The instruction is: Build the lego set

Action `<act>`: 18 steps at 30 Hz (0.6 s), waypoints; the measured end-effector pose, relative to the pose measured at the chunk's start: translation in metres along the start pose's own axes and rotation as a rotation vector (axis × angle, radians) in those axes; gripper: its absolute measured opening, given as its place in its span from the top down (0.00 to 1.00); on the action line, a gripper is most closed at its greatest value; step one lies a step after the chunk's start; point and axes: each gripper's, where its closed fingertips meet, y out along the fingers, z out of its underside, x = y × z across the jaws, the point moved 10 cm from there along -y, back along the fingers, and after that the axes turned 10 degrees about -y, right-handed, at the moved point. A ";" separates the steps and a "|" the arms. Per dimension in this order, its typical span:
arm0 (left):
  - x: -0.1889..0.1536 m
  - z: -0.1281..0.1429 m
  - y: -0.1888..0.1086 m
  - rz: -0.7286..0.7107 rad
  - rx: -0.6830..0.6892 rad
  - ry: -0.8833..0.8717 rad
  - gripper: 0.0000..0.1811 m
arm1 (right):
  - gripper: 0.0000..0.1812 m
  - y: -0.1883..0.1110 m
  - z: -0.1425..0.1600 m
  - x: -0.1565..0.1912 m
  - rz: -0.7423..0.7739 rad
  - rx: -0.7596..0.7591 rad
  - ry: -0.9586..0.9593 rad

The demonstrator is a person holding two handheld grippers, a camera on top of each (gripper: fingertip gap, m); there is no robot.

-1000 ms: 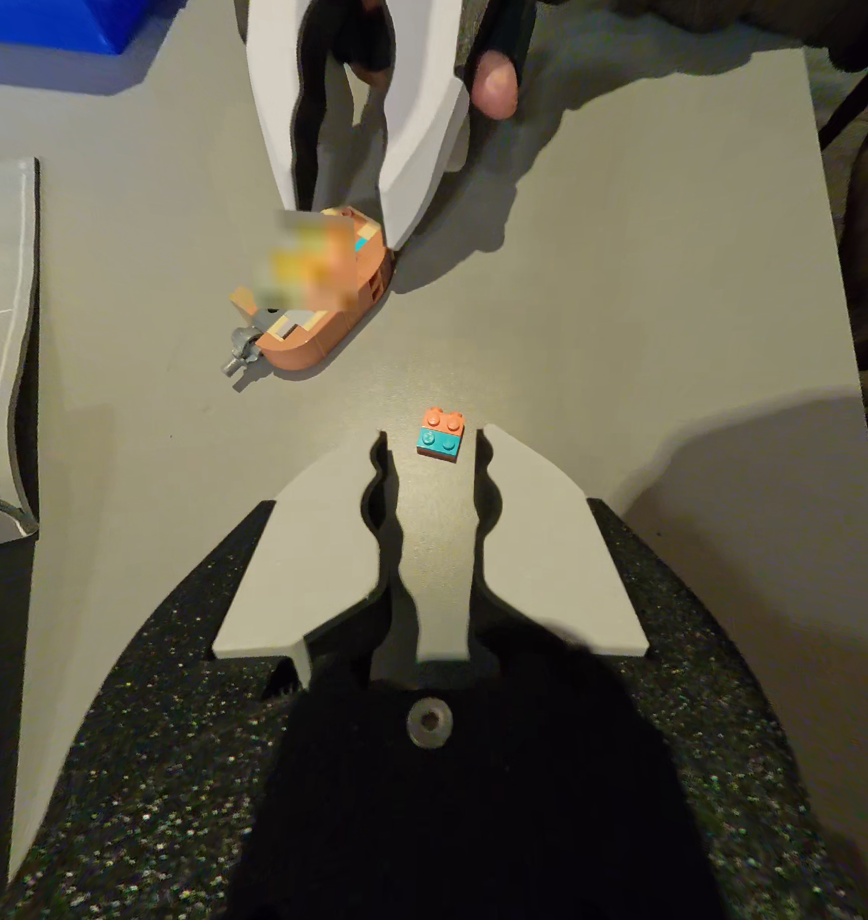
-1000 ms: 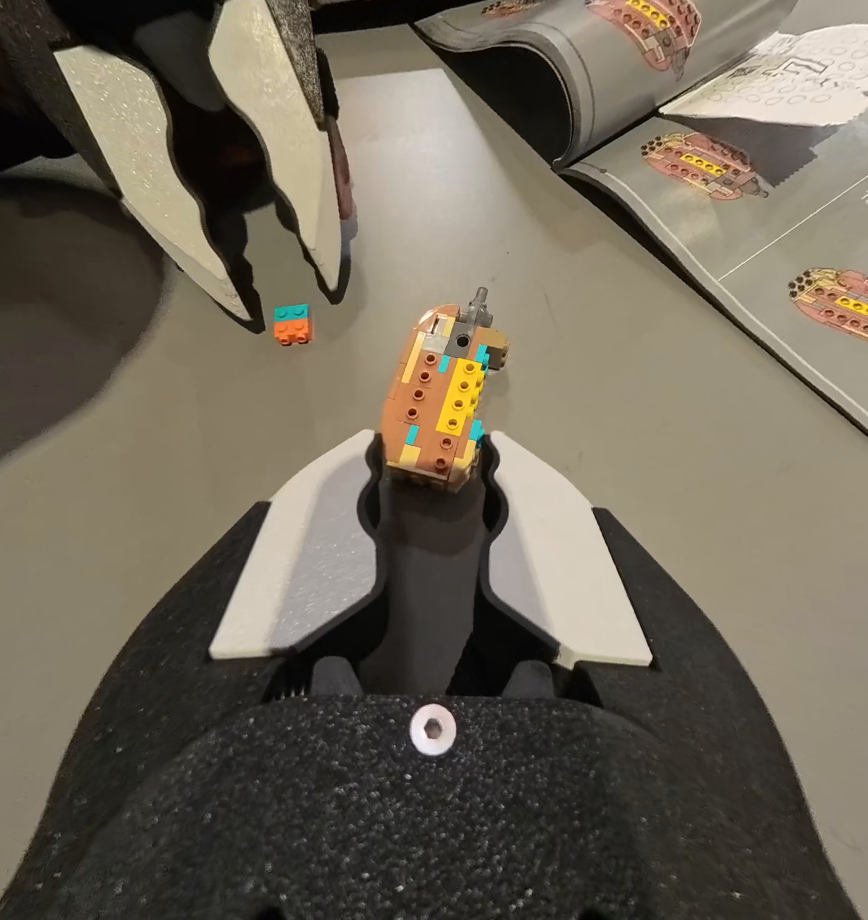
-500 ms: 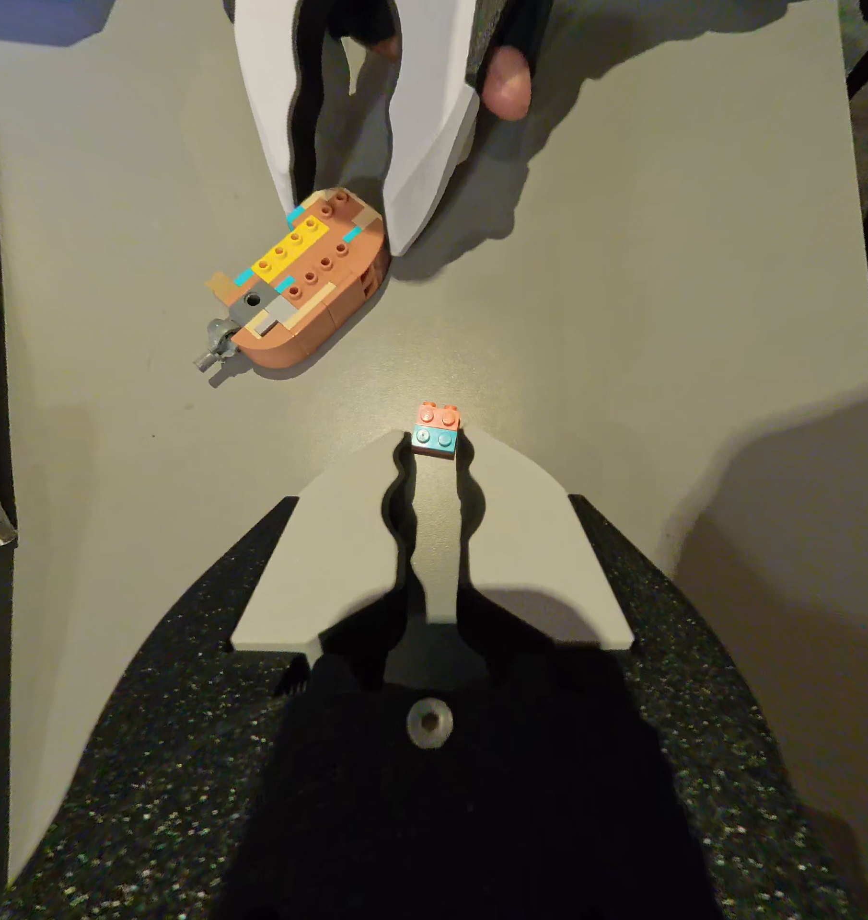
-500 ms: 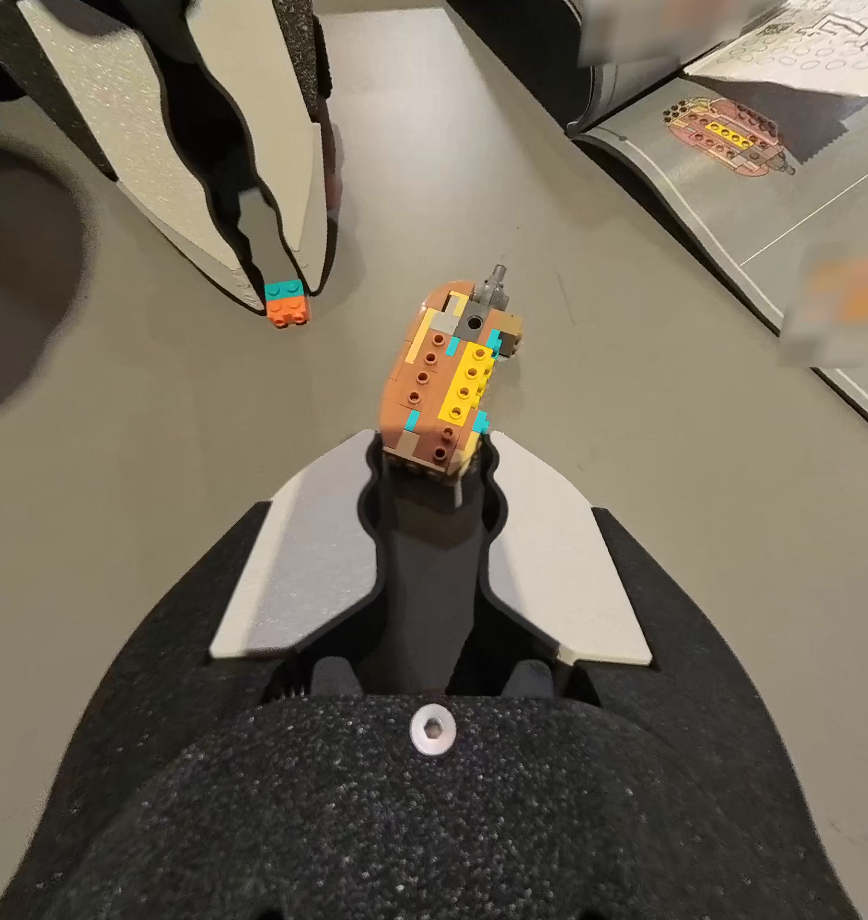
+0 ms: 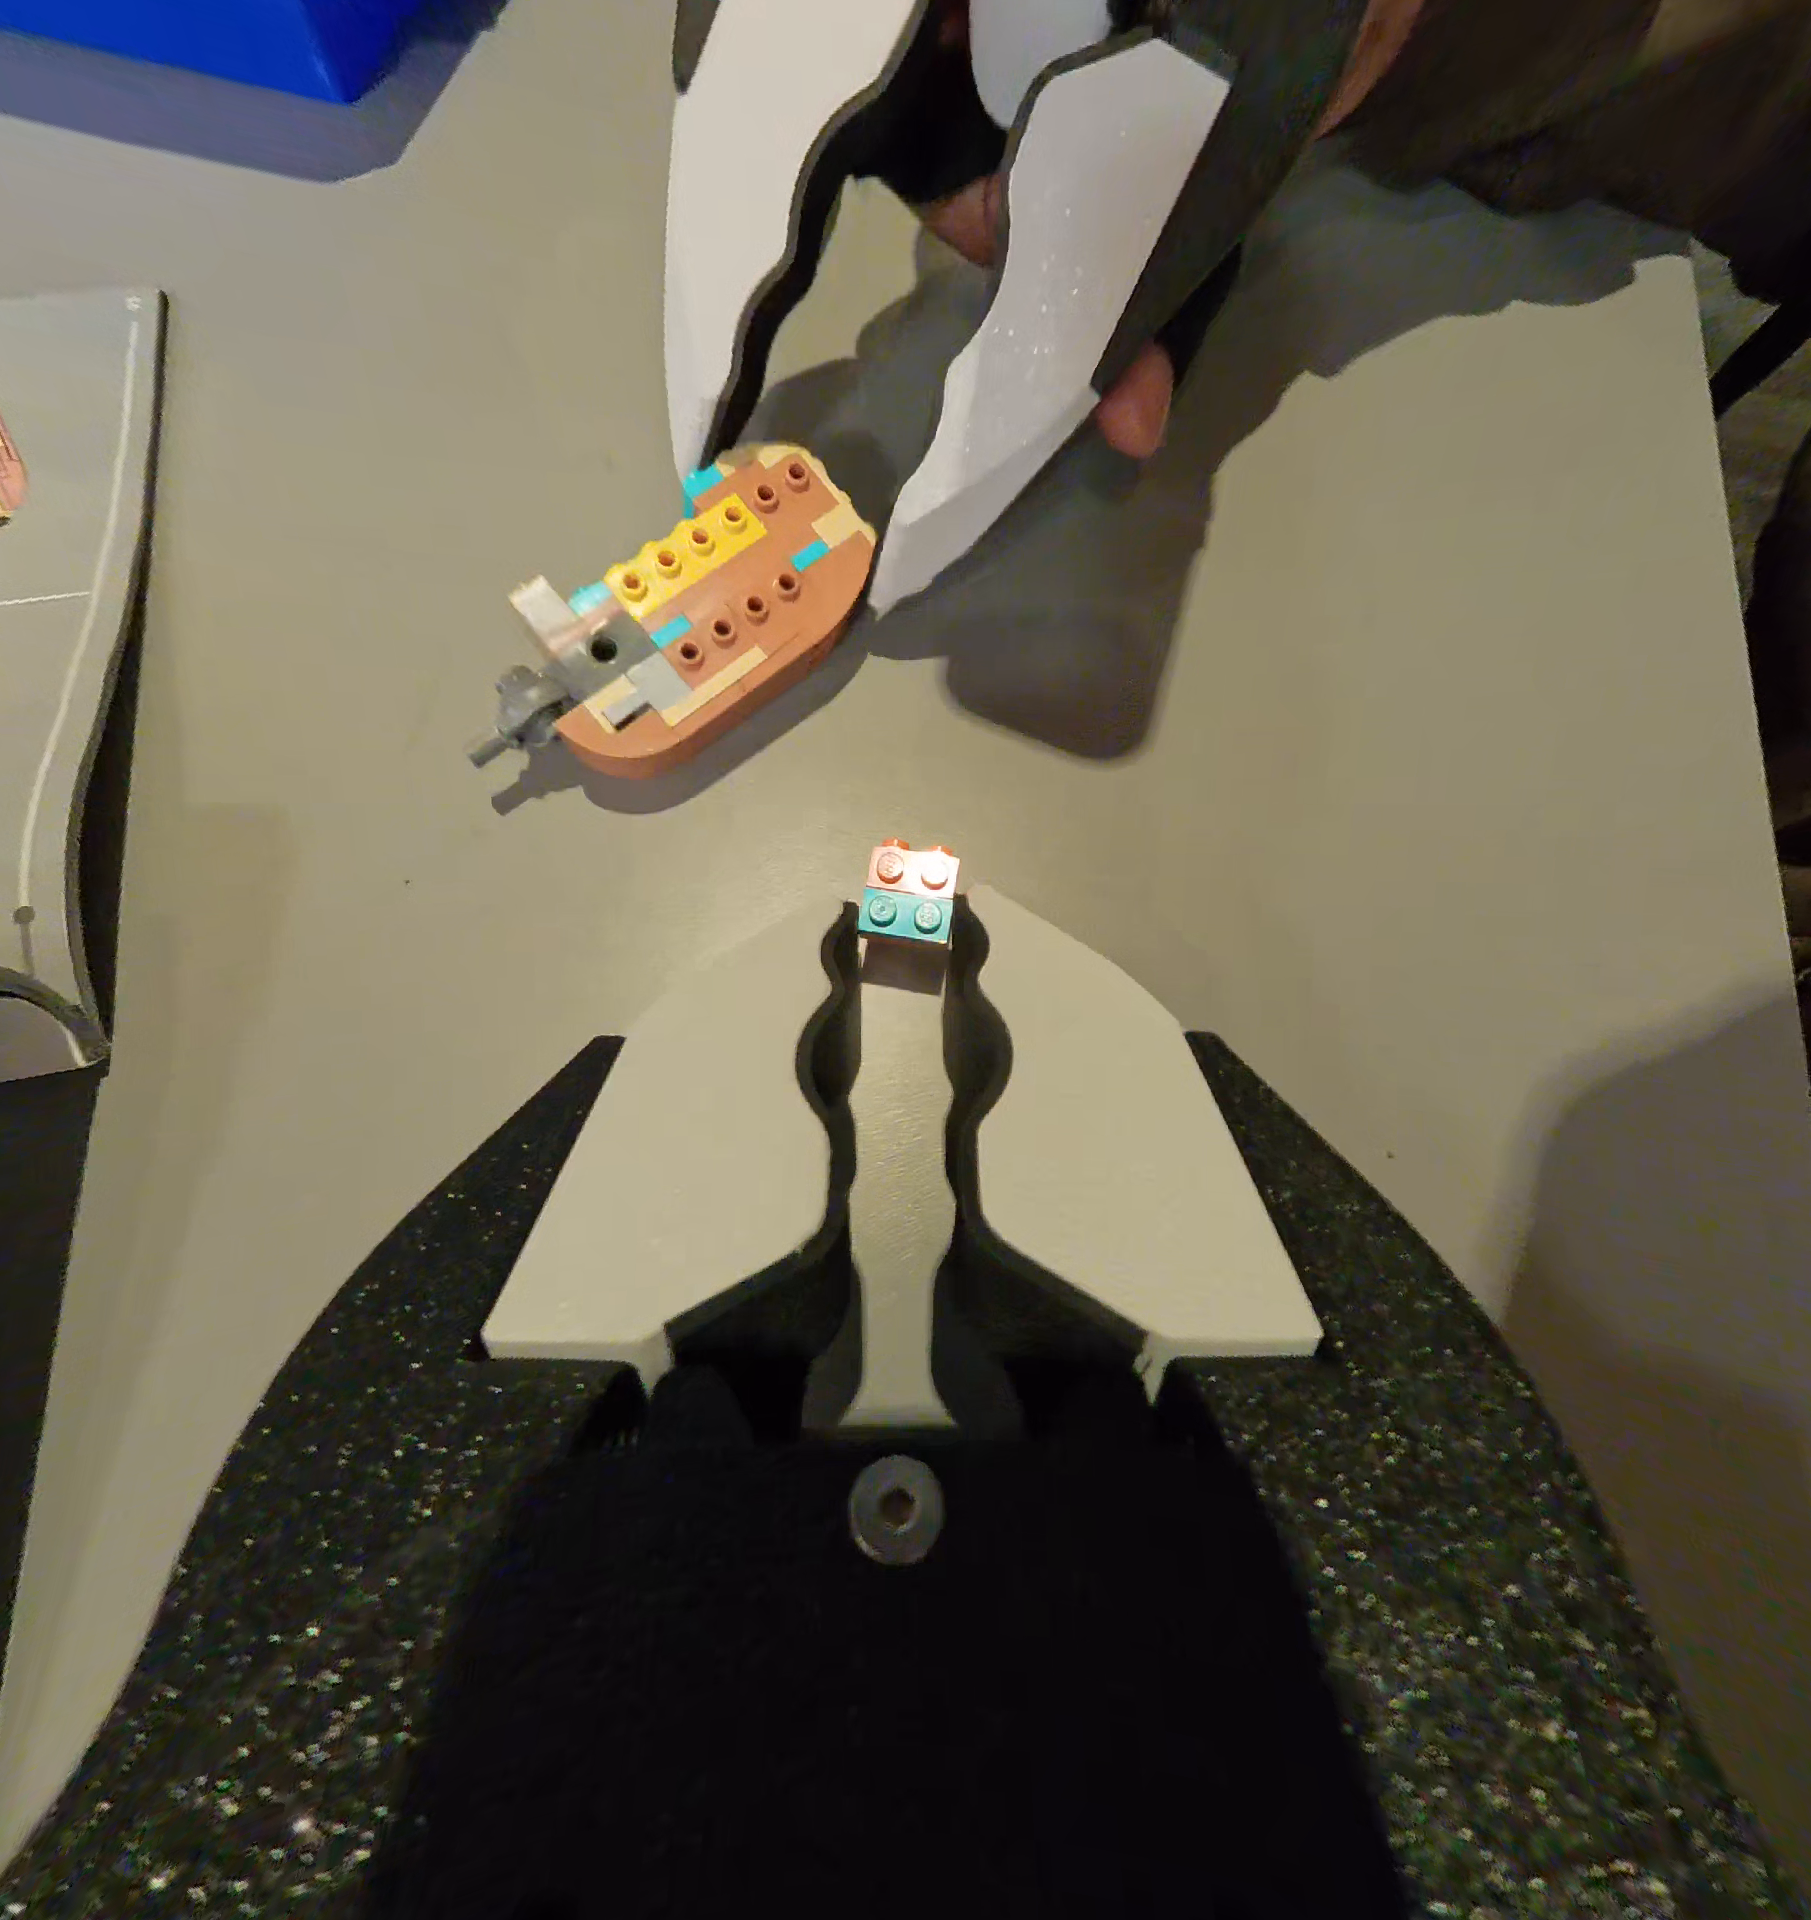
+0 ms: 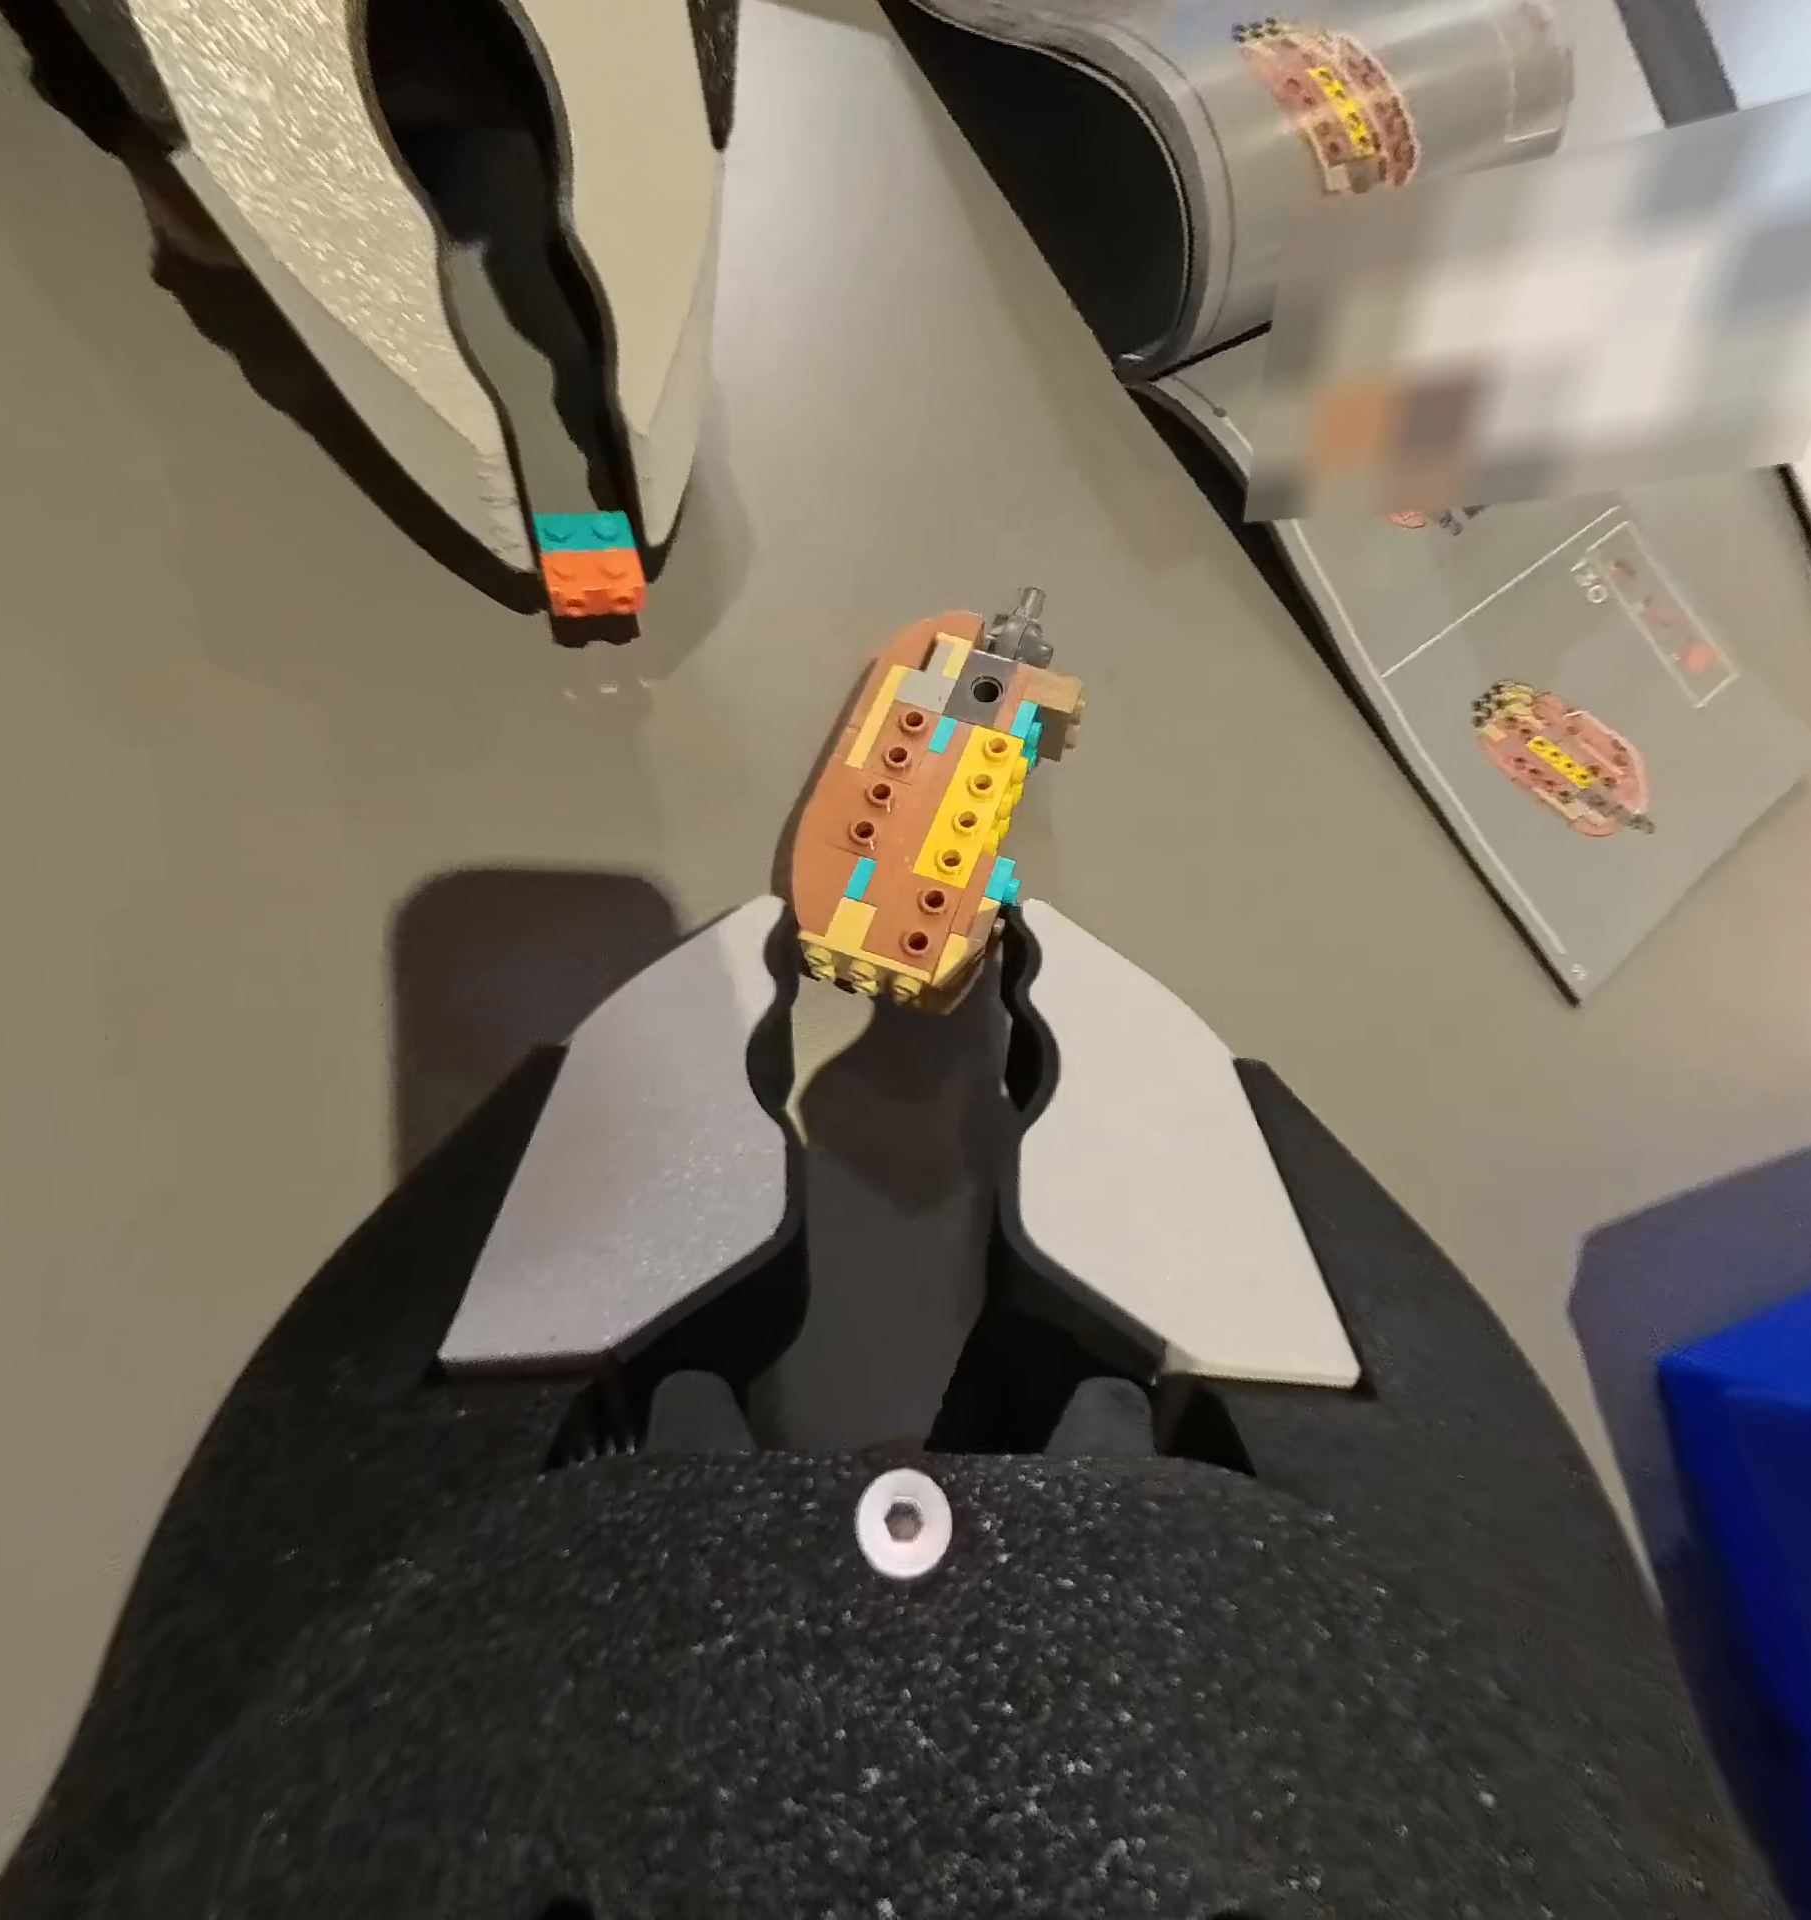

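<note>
**Both grippers pinching lego on the grey table**

So the left gripper (image 5: pixel 906 920) had its two fingers closed in on the little orange-and-teal brick stack (image 5: pixel 908 896), gripping it right at the tips, teal half between the fingers and orange half poking out past them. From the right wrist view you could see the same thing: the stack (image 6: pixel 589 566) wedged at the tip of that gripper (image 6: pixel 587 540), with its shadow thrown on the table (image 6: pixel 257 779) just underneath. Couldn't tell whether it was lifted or touching down.

The right gripper (image 6: pixel 896 935) was clamped on the back end of the brown boat-shaped hull (image 6: pixel 927 805), the one with the yellow studded strip down the middle, teal bits and a grey fitting (image 6: pixel 1026 629) at the far end. In the left wrist view the hull (image 5: pixel 714 613) sat tilted with its grey end toward the camera, and that gripper (image 5: pixel 792 530) straddled its other end. A bare fingertip (image 5: pixel 1129 410) showed beside one finger.

The open instruction booklet (image 6: pixel 1607 748) lay off to the right of the hull, well apart, and a blue bin (image 6: pixel 1763 1558) sat at the near right corner.
</note>
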 end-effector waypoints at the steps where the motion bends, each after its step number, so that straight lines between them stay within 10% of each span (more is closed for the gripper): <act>1: 0.000 0.000 0.000 -0.001 -0.004 -0.003 0.91 | 0.79 -0.001 0.000 0.000 0.021 0.014 -0.015; 18: 0.004 0.000 -0.006 -0.039 -0.068 -0.051 0.91 | 0.79 0.007 -0.018 0.018 0.301 0.247 -0.392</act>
